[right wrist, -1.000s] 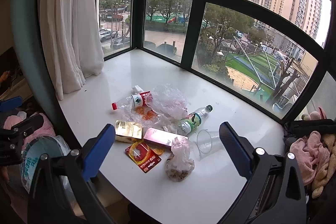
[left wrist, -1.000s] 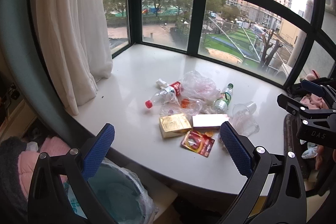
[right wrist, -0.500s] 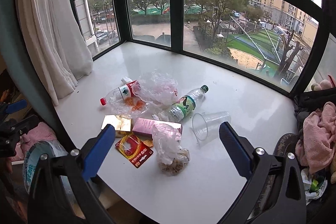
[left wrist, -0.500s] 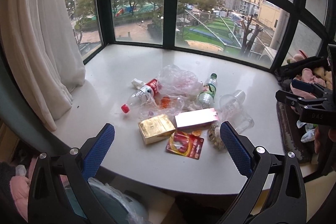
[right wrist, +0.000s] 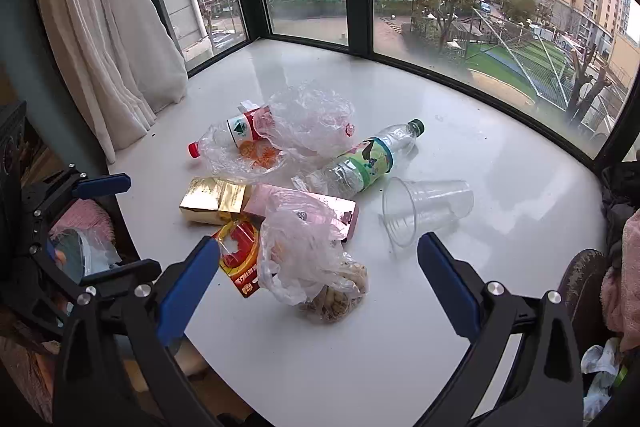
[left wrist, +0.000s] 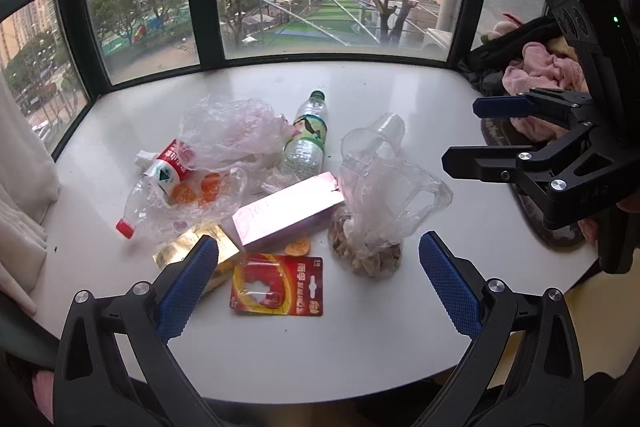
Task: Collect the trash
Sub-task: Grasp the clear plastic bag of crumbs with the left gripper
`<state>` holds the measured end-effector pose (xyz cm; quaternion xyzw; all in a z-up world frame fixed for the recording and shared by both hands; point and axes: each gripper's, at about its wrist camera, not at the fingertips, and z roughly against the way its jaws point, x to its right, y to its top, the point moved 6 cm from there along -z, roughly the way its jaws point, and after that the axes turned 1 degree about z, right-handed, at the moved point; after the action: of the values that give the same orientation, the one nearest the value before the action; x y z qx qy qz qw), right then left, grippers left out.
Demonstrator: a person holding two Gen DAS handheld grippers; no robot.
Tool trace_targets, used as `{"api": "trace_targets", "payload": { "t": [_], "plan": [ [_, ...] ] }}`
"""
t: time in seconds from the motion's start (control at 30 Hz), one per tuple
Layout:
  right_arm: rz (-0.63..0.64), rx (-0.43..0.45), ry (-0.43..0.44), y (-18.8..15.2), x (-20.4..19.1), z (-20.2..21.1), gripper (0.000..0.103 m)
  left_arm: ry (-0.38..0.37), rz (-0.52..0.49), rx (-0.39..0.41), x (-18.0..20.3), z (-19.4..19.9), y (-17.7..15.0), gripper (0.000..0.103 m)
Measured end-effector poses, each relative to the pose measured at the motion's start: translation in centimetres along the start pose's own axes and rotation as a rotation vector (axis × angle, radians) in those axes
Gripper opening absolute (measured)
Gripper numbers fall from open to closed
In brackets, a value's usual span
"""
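Observation:
Trash lies in a heap on the white window ledge (left wrist: 380, 339). It holds a red-capped bottle (left wrist: 154, 187), a green-label bottle (left wrist: 306, 139), a clear cup (left wrist: 374, 137), a pink box (left wrist: 288, 211), a gold box (left wrist: 188, 247), a red card (left wrist: 278, 287) and a bag of shells (left wrist: 372, 219). My left gripper (left wrist: 318, 287) is open above the red card. My right gripper (right wrist: 318, 281) is open just in front of the shell bag (right wrist: 316, 259). The cup (right wrist: 424, 209) lies on its side to its right. The right gripper also shows in the left wrist view (left wrist: 468, 135).
A white curtain (right wrist: 108, 27) hangs at the left. Pink cloth (left wrist: 540, 67) and a dark tray (left wrist: 532, 211) sit at the ledge's right end. A lined bin (right wrist: 76, 255) stands below the ledge on the left. Windows close off the far side.
Both grippers have moved forward and closer to the trash heap. The left view has swung right, away from the curtain and bin. Both stay open.

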<state>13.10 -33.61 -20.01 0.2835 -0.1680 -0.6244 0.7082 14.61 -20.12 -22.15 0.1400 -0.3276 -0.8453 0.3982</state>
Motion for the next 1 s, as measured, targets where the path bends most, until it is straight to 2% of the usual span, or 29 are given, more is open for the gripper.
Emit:
{"api": "trace_targets", "payload": {
  "t": [0.2, 0.5, 0.53, 0.63, 0.67, 0.7, 0.77, 0.8, 0.87, 0.93, 0.97, 1.0],
  "plan": [
    [0.005, -0.032, 0.102, 0.0, 0.9, -3.0, 0.096, -0.082, -0.095, 0.005, 2.3, -4.4, -0.5, 0.097],
    [0.079, -0.092, 0.185, -1.0, 1.3, -7.9, 0.096, -0.21, -0.134, 0.066, 3.5, -8.8, -1.9, 0.096],
    [0.09, -0.098, 0.196, -1.1, 1.3, -8.3, 0.094, -0.214, -0.136, 0.067, 3.5, -9.3, -2.0, 0.095],
    [0.107, -0.134, 0.231, -1.5, 1.3, -9.5, 0.077, -0.235, -0.128, 0.067, 3.5, -10.6, -1.9, 0.091],
    [0.105, -0.146, 0.236, -1.6, 1.4, -10.0, 0.075, -0.247, -0.123, 0.064, 3.6, -11.0, -1.9, 0.09],
    [0.107, -0.153, 0.247, -1.8, 1.3, -10.3, 0.074, -0.262, -0.12, 0.063, 3.6, -11.3, -1.9, 0.086],
    [0.102, -0.178, 0.275, -2.0, 1.3, -11.0, 0.054, -0.275, -0.116, 0.053, 3.8, -12.0, -1.8, 0.08],
    [0.093, -0.189, 0.286, -2.0, 1.3, -11.3, 0.049, -0.278, -0.115, 0.047, 3.8, -12.3, -1.7, 0.073],
    [0.068, -0.205, 0.309, -1.9, 1.5, -11.7, 0.03, -0.285, -0.111, 0.031, 3.9, -12.6, -1.6, 0.061],
    [0.043, -0.21, 0.318, -1.8, 1.7, -11.7, 0.021, -0.281, -0.11, 0.014, 3.9, -13.0, -1.4, 0.04],
    [0.035, -0.209, 0.324, -1.6, 1.7, -11.6, 0.017, -0.275, -0.111, 0.01, 3.9, -13.1, -1.3, 0.035],
    [0.028, -0.207, 0.328, -1.5, 1.8, -11.5, 0.014, -0.275, -0.11, 0.006, 3.9, -13.2, -1.1, 0.023]
  ]
}}
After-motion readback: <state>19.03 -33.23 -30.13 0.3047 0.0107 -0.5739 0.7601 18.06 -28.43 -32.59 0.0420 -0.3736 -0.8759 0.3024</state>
